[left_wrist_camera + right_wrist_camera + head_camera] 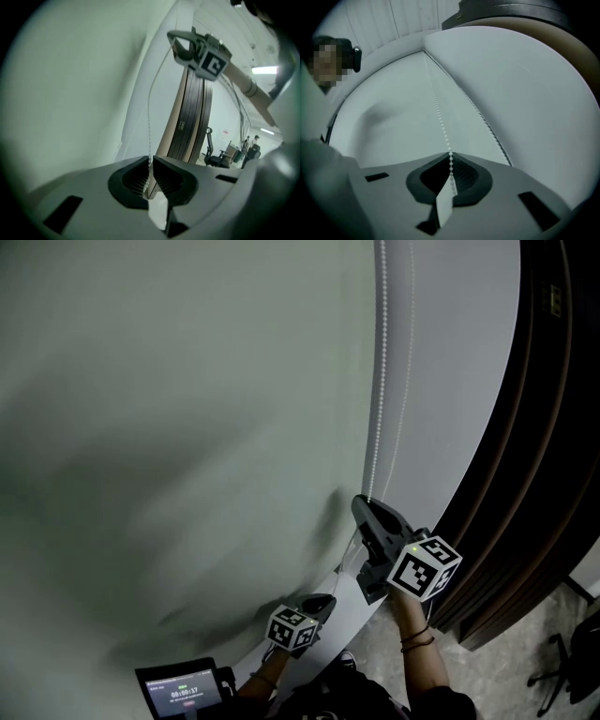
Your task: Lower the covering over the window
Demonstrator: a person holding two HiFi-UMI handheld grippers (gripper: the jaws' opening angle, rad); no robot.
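A pale roller blind (187, 427) covers the window. Its white bead chain (380, 381) hangs in two strands along the blind's right side. In the head view my right gripper (361, 505) is the upper one, shut on the left strand. My left gripper (323, 601) is lower down, shut on the same chain. In the left gripper view the chain (150, 122) runs up from the closed left gripper (151, 161) toward the right gripper (180, 44) above. In the right gripper view the chain (438, 112) leaves the closed right gripper (450, 157), while the second strand (483, 119) hangs free beside it.
A dark wooden frame (525, 474) stands close to the right of the chain. A small screen (180, 692) sits at the bottom left. An office chair (572, 662) is on the floor at the far right. People (251, 145) stand far off in the room.
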